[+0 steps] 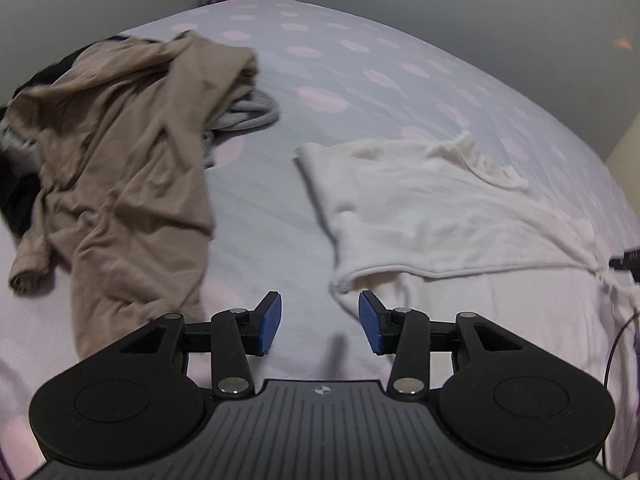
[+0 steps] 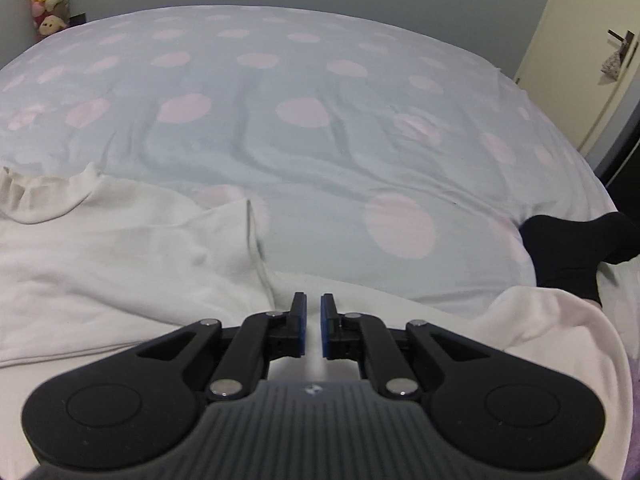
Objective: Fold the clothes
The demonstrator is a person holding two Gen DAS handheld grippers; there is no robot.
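White top [image 1: 432, 216] flat across dotted bedcover [image 1: 360, 68], collar away from gripper [image 1: 320, 320].

The bedsheet [image 1: 360, 80] is coloured pale blue with pink dots. On it, a white top [image 1: 432, 216] and a beige garment [image 1: 120, 152] are seen.

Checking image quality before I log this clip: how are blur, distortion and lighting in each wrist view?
Left wrist view: the tan garment and white top look smeared by motion blur, while the gripper's fingers stay crisp; the bedspread bulges from fisheye distortion. Right wrist view: sharper, with the same bowing; dim, even light, no glare, dark corners.
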